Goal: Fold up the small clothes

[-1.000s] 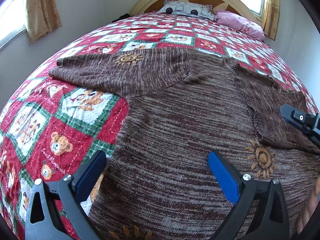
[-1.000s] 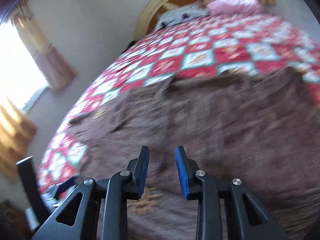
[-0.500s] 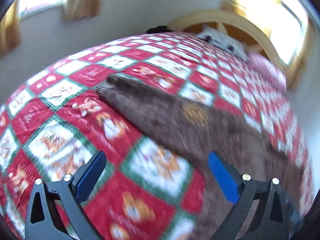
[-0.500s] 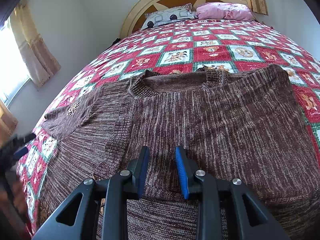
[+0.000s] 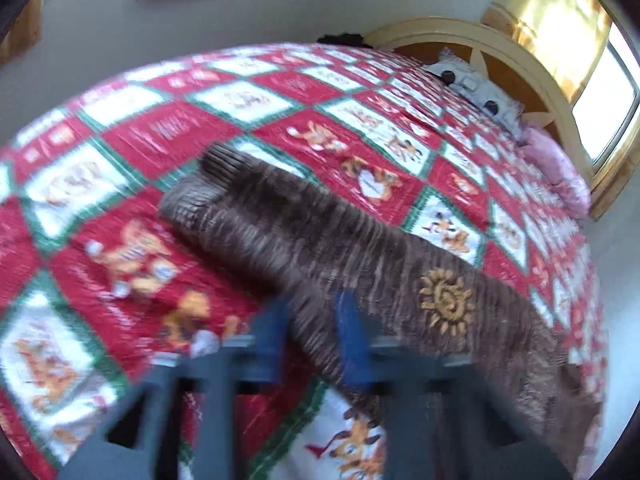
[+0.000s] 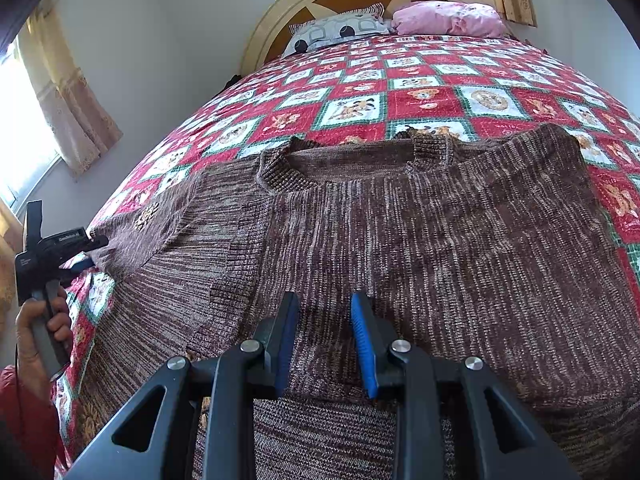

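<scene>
- Since a second ago the left gripper (image 5: 310,344) has left the sweater's body and swung out to the left sleeve (image 5: 320,248); its wide-spread fingers (image 5: 350,344) are now closing, with the sleeve's lower edge between them.
- The brown knit sweater (image 6: 420,240) lies flat, front up, on the red patchwork quilt (image 6: 420,96) of the bed, collar toward the headboard.
- The right gripper (image 6: 324,340) hangs over the lower middle of the body, its fingers partly apart and seemingly gripping nothing; whether they touch the knit I cannot tell.
- The sleeve's long axis runs away from the left fingers toward its cuff (image 5: 208,184), slanting out from the shoulder.
- The left hand (image 6: 40,320) is far nearer the sleeve, so the coming fold, sleeve carried inward across the chest, looks to be its job.
</scene>
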`<state>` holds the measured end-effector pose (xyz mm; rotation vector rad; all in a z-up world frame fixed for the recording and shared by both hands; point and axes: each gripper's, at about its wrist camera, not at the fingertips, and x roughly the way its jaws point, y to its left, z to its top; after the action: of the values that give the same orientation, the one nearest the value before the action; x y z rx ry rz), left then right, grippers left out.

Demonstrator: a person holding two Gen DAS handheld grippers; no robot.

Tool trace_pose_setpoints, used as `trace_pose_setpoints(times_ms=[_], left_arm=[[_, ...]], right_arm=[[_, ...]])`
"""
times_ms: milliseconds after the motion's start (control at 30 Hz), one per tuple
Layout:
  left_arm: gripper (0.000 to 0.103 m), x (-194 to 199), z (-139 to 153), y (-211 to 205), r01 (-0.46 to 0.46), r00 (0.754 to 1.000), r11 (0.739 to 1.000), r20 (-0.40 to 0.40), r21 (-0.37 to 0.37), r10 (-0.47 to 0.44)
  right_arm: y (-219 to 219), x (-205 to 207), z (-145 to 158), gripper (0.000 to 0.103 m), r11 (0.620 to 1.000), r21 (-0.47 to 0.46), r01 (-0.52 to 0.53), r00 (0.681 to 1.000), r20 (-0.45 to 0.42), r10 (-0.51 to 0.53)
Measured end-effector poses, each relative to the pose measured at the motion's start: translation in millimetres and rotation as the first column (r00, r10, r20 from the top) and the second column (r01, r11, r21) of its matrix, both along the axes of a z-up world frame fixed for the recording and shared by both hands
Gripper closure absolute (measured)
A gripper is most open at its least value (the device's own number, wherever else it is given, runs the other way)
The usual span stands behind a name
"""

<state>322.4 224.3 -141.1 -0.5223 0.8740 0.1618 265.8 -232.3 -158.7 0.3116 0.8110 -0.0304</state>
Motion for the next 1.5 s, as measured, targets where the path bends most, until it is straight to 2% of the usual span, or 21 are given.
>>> trace_pose_setpoints(times_ms=[67, 233, 333, 400, 533, 600, 667, 733, 767, 800, 867, 900, 1000, 1067, 1133, 1200, 1233, 1333, 1433, 1467, 1500], left_arm=[[0.092, 4, 2, 1, -0.009, 1.0, 1.0, 0.014, -0.009, 0.01], [0.093, 2, 37, -37, 0.058, 0.992, 0.99, 0.106, 0.127, -0.072], [0.093, -12, 67, -84, 0.154, 0.963, 0.968, 0.19, 0.198, -0.193], [0.093, -29, 82, -127, 0.252, 0.923, 0.938, 0.233, 0.237, -0.306], [0.093, -60, 85, -218, 0.41, 0.83, 0.836, 0.229, 0.365, -0.508], [0.085, -69, 70, -258, 0.456, 0.803, 0.768, 0.163, 0.45, -0.573], [0.085, -83, 51, -283, 0.506, 0.774, 0.704, 0.098, 0.498, -0.626], [0.068, -102, 44, -290, 0.554, 0.743, 0.67, 0.069, 0.494, -0.666], [0.06, -111, 45, -286, 0.539, 0.748, 0.676, 0.082, 0.502, -0.658], [0.039, -118, 48, -278, 0.521, 0.756, 0.684, 0.096, 0.51, -0.647], [0.009, -130, 55, -259, 0.49, 0.779, 0.719, 0.124, 0.492, -0.615], [0.005, -136, 58, -243, 0.464, 0.797, 0.748, 0.146, 0.475, -0.586], [0.005, -141, 59, -208, 0.384, 0.853, 0.809, 0.164, 0.446, -0.496], [0.005, -139, 50, -184, 0.345, 0.893, 0.85, 0.14, 0.398, -0.428], [0.005, -136, 32, -170, 0.318, 0.923, 0.874, 0.092, 0.366, -0.375], [0.006, -131, 10, -166, 0.304, 0.942, 0.888, 0.028, 0.345, -0.333], [0.006, -127, -2, -161, 0.309, 0.949, 0.905, -0.03, 0.294, -0.315], [0.003, -127, 1, -156, 0.293, 0.953, 0.923, 0.005, 0.249, -0.303], [0.001, -127, -1, -158, 0.296, 0.953, 0.925, -0.003, 0.238, -0.304], [0.001, -127, -1, -159, 0.296, 0.953, 0.924, -0.002, 0.242, -0.304], [0.001, -128, 0, -160, 0.296, 0.953, 0.924, -0.002, 0.242, -0.304]], right_arm=[[0, 0, 0, 0.074, 1.0, 0.002, 0.0, 1.0, 0.001, 0.0], [-4, -1, -1, 0.074, 1.0, 0.024, 0.0, 1.0, 0.008, 0.0], [-9, -3, -1, 0.074, 0.998, 0.065, 0.003, 1.0, 0.019, -0.004], [-11, -4, -2, 0.074, 0.997, 0.083, 0.004, 1.0, 0.024, -0.006], [-13, -4, -2, 0.074, 0.994, 0.105, 0.004, 1.0, 0.03, -0.007], [-14, -5, -3, 0.074, 0.993, 0.118, 0.004, 0.999, 0.032, -0.008], [-16, -5, -3, 0.074, 0.991, 0.134, 0.005, 0.999, 0.035, -0.009], [-17, -6, -3, 0.074, 0.989, 0.145, 0.005, 0.999, 0.038, -0.01], [-18, -6, -3, 0.074, 0.989, 0.148, 0.005, 0.999, 0.038, -0.01], [-17, -6, -4, 0.074, 0.989, 0.147, 0.006, 0.999, 0.035, -0.011], [-18, -6, -4, 0.074, 0.988, 0.156, 0.006, 0.999, 0.038, -0.012], [-19, -6, -4, 0.074, 0.987, 0.16, 0.006, 0.999, 0.039, -0.012], [-19, -6, -4, 0.075, 0.987, 0.163, 0.005, 0.999, 0.039, -0.012], [-19, -6, -4, 0.074, 0.987, 0.163, 0.006, 0.999, 0.039, -0.012], [-20, -6, -4, 0.074, 0.987, 0.161, 0.005, 0.999, 0.039, -0.011], [-18, -6, -3, 0.074, 0.99, 0.144, 0.009, 0.999, 0.035, -0.014], [-16, -6, -2, 0.074, 0.992, 0.127, 0.01, 0.999, 0.031, -0.014], [2, -5, 8, 0.071, 1.0, 0.003, 0.011, 1.0, 0.01, -0.011], [31, -10, 31, 0.052, 0.998, -0.039, -0.055, 0.996, 0.071, 0.058], [44, -11, 39, 0.037, 0.995, -0.04, -0.089, 0.991, 0.097, 0.093], [56, -10, 47, 0.029, 0.991, -0.056, -0.12, 0.985, 0.118, 0.126]])
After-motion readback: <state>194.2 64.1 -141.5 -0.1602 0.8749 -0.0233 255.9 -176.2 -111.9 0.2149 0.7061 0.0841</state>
